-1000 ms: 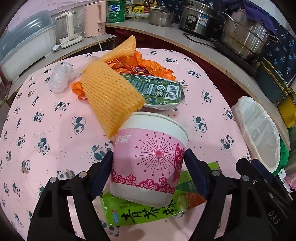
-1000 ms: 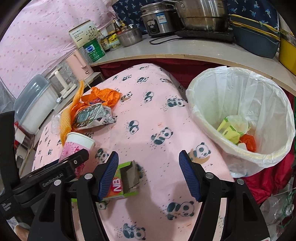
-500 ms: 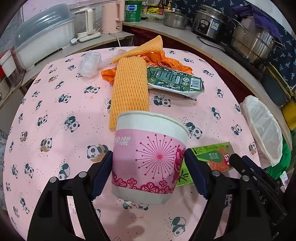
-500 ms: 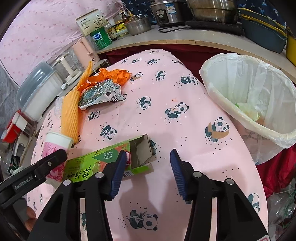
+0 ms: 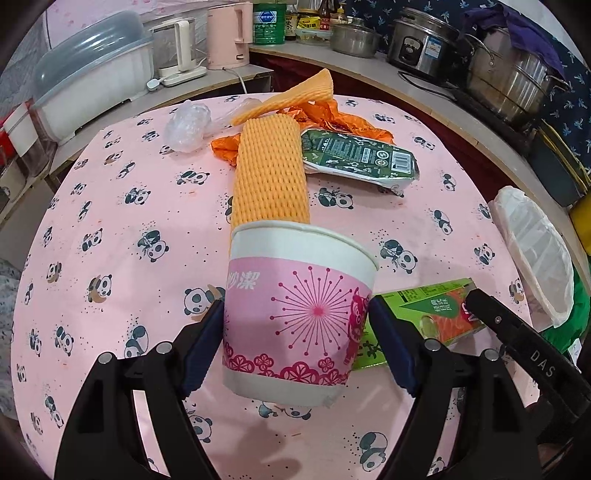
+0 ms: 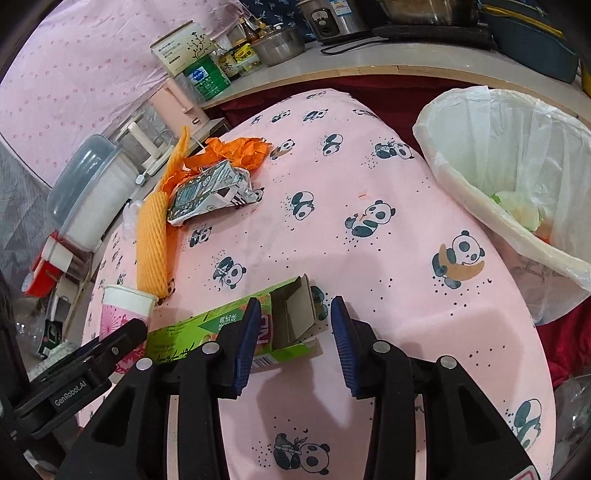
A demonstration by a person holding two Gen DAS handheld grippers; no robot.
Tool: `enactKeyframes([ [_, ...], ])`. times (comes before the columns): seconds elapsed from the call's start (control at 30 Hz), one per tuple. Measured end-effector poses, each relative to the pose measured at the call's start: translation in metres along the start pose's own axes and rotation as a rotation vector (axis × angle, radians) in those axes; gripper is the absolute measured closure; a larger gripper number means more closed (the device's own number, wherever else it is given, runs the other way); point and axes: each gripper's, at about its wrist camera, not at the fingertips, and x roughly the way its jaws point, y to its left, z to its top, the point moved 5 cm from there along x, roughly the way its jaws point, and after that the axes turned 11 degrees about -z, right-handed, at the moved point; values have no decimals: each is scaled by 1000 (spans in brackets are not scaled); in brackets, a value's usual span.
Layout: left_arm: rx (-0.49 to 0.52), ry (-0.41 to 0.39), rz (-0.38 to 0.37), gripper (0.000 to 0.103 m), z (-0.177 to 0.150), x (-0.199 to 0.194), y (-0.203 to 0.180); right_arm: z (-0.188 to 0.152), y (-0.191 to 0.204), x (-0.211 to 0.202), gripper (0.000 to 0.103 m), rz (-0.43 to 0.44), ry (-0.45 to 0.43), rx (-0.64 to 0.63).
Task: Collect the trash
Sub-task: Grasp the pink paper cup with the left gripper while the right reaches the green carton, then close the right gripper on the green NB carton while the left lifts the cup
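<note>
A round table under a pink cloth printed with pandas (image 5: 122, 236) fills the middle of a cluttered kitchen, with a curved counter behind it carrying steel pots, a rice cooker (image 5: 424, 44), a pink electric kettle (image 5: 229, 35) and a green tin. The left gripper (image 5: 295, 343) pinches a white paper cup with a pink band and a starburst print (image 5: 299, 306), its blue pads pressed on either side of the cup's lower half; white Chinese characters on the band read partly as "妙潔". The side of this tool reads "GenRobot.AI" in the right wrist view. The right gripper (image 6: 293, 336) has just been closing and straddles the torn-open end of a flat green cardboard box (image 6: 207, 328), which lies on the cloth beside the cup; its left pad touches the box by the red "NB" mark, while the right pad stands clear of it. Chinese lettering runs along the box. Farther back lie an orange foam fruit net (image 5: 271, 177), crumpled orange plastic (image 5: 332, 114), a flattened dark green carton with a barcode (image 5: 362, 155) and a clear plastic wad (image 5: 186, 127). A bin lined with a white bag (image 6: 461, 206) stands at the table's right edge, with scraps inside.
</note>
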Motion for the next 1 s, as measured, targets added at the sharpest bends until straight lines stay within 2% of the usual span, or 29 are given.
enactKeyframes([
  [0.13, -6, 1, 5, 28, 1, 1, 4, 2, 0, -8, 68, 13, -6, 17],
  [0.27, -9, -2, 7, 28, 0, 2, 4, -5, 5, -13, 68, 40, 24, 6],
  [0.37, -1, -7, 15, 28, 0, 2, 3, -10, 7, -12, 66, 35, 28, 11],
  [0.57, -1, -8, 16, 28, -1, 3, 2, -12, -1, -12, 66, 54, 47, 56],
  [0.63, -11, 21, 9, 32, -4, 8, 4, -13, -7, -12, 66, 75, 68, 82],
  [0.67, -30, 55, -4, 47, -8, 14, 6, -16, -8, -11, 66, 86, 84, 96],
  [0.77, -111, 50, -73, 48, -14, 17, 14, -23, -7, -9, 66, 104, 101, 106],
  [1.0, -82, 48, -58, 49, -14, 17, 13, -23, 4, -2, 64, 118, 100, 104],
])
